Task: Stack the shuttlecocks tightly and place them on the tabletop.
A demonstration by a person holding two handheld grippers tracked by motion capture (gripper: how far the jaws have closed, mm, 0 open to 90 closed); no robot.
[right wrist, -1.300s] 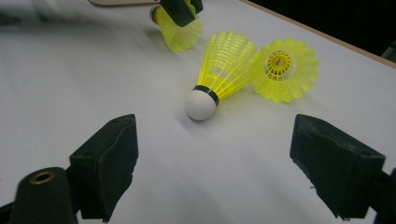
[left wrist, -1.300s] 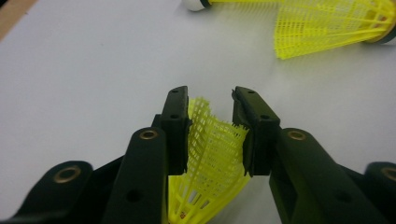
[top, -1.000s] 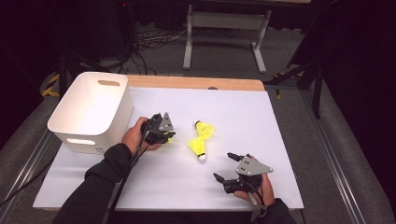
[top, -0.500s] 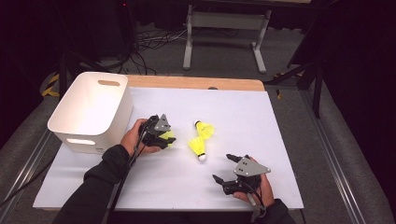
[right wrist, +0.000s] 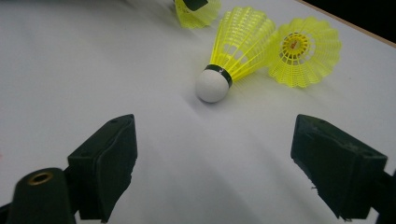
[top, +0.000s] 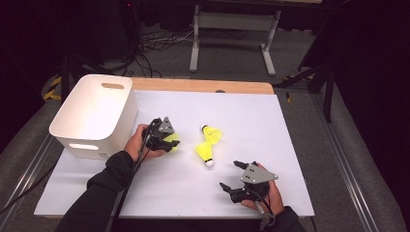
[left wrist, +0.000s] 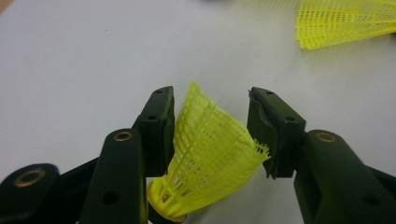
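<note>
Shuttlecock (left wrist: 210,154) pinched by its yellow skirt in the left gripper (top: 167,137), just beside the white bin (top: 94,113).

It is gripped across the mesh, cork end toward the hand, probably so it can be dropped into the bin. Two more shuttlecocks (top: 209,145) are left lying touching on the counter (top: 270,125); the right gripper (top: 237,181) is held spread wide and empty, aimed at them.

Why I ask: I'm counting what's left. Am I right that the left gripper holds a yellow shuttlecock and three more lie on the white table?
Not quite: two shuttlecocks lie on the table, as the high view shows. The left gripper does hold a yellow shuttlecock.
</note>
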